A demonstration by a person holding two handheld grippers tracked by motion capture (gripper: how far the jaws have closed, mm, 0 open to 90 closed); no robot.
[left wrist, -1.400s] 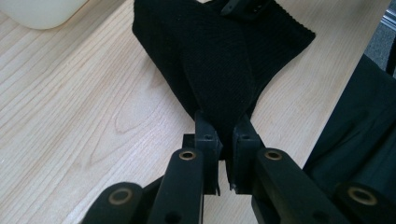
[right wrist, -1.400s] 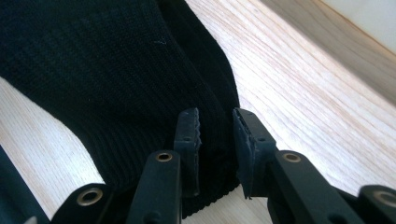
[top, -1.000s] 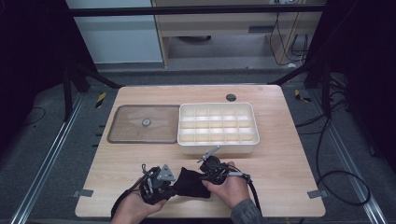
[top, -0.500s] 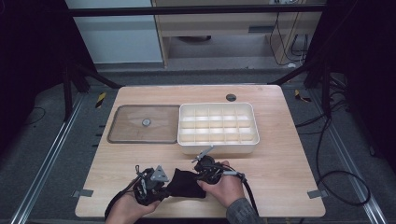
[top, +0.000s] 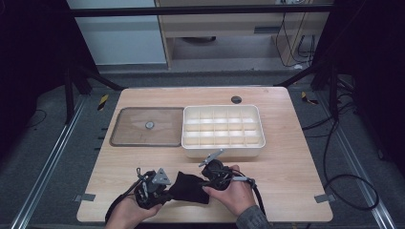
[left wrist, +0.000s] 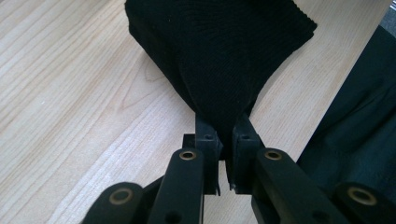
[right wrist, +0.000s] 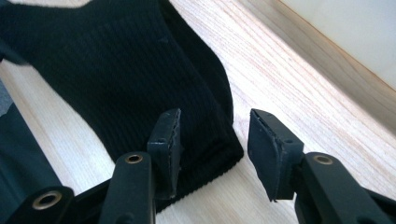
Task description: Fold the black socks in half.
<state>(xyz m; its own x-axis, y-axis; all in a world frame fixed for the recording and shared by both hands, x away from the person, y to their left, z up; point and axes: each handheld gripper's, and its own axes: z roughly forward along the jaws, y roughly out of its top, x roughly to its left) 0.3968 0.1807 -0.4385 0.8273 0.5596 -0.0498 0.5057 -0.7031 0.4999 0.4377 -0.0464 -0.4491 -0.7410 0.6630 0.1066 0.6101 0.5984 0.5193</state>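
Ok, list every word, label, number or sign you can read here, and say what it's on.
None: no readable text.
Black knit cloth: plain ribbed fabric, no tag or print.
White divided tray: unmarked.
Clear lid: unmarked.
Yellow-black striped tape on the floor: a hazard marking, no lettering.

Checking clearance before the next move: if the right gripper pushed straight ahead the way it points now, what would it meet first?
Most likely the black knitted cloth. The right gripper, whose jaws have just been opening, has the cloth's corner lying between and ahead of them on the wooden table, with the pads apart from it. Depth is hard to judge.
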